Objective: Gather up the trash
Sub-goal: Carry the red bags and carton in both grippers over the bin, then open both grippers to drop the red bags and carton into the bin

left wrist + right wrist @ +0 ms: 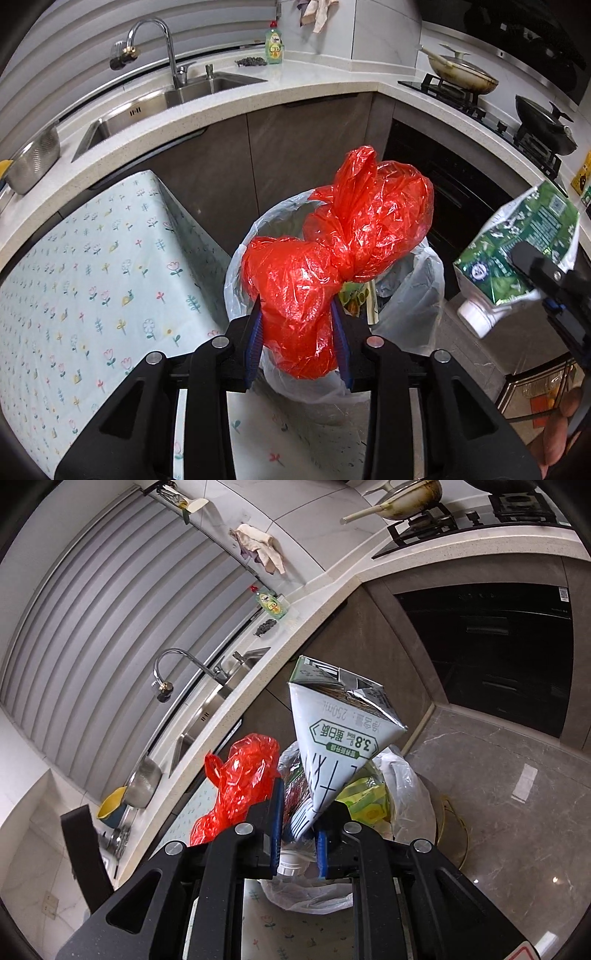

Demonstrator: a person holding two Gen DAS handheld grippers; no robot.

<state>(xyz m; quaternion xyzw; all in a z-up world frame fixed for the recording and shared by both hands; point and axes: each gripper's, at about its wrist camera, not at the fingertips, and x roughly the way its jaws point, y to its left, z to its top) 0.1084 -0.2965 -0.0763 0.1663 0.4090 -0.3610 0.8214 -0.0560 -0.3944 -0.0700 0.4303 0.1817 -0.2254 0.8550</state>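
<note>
A crumpled red plastic bag [332, 258] fills the space between the blue pads of my left gripper [298, 332], which is shut on it. The bag hangs directly above a trash bin lined with a clear bag [410, 314] on the floor. My right gripper [297, 834] is shut on a squashed green-and-white milk carton [332, 738] with a white cap, held near the bin's right side. From the left wrist view the carton [517, 254] shows at the right. The right wrist view also catches the red bag [236, 786] at its left, over the bin liner [410, 797].
A table with a flowered cloth [92, 277] stands left of the bin. Behind runs a counter with a sink [155, 110], a faucet and a dish soap bottle [274, 42]. A stove with pans [480, 85] is at the right, above a dark oven front [487, 650].
</note>
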